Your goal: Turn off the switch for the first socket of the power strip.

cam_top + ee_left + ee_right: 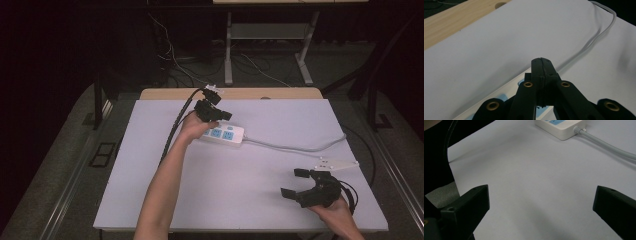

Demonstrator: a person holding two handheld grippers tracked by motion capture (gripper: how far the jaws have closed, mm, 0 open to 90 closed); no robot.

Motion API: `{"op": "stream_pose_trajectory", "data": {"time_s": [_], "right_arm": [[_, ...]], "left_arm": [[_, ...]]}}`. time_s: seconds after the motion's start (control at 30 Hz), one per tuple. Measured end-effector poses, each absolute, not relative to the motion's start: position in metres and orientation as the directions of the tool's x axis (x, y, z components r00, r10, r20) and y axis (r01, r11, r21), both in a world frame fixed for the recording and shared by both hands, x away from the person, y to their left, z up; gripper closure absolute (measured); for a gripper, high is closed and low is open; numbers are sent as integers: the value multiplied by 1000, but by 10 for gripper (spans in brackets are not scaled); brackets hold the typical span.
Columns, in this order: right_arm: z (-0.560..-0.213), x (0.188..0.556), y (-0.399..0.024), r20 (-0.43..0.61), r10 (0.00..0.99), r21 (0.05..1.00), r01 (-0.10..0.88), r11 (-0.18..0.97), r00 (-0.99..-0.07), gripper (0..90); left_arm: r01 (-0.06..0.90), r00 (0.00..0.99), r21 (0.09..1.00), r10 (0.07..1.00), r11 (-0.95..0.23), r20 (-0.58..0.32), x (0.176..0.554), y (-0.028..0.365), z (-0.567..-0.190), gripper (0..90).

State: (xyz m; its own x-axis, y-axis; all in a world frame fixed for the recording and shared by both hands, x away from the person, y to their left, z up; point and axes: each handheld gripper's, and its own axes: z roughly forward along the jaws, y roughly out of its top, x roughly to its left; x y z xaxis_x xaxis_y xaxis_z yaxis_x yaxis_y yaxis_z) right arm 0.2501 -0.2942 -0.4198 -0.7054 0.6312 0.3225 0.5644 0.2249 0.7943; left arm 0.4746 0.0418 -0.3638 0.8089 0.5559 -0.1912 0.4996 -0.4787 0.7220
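Note:
A white power strip (223,134) with blue socket faces lies on the white board, left of centre toward the back. Its grey cable (300,147) runs right to a white plug (336,163) lying flat near the right edge. My left gripper (222,114) hovers just over the strip's left end. In the left gripper view its jaws are pressed together (541,63) with nothing seen between them, above the strip (506,93) and the cable (596,37). My right gripper (294,183) stands wide open at the front right, empty (541,202), facing the strip (560,127) and cable (609,146).
The white board (240,200) covers a wooden table whose bare edge (240,93) shows at the back. Black cables trail from both grippers. Beyond the table stand desk legs (228,50) and loose wires on a dark floor.

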Motion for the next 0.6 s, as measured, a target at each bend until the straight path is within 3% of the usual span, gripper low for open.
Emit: {"op": "stream_pose_trajectory", "data": {"time_s": [0.1, 0.27, 0.47, 0.6], "right_arm": [[-420, 250, -294, 321, 631, 795, 563, 226, -707, 4], [-419, 249, -295, 322, 630, 798, 561, 222, -707, 4], [-419, 249, -295, 325, 630, 798, 562, 218, -706, 4], [-418, 249, -295, 325, 630, 801, 559, 213, -706, 4]], "left_arm": [[494, 808, 740, 555, -457, -197, 468, 48, -360, 872], [477, 805, 770, 562, -423, -189, 454, 60, -352, 734], [477, 799, 795, 562, -376, -213, 440, 77, -342, 474], [491, 787, 800, 570, -345, -237, 433, 89, -337, 250]]}}
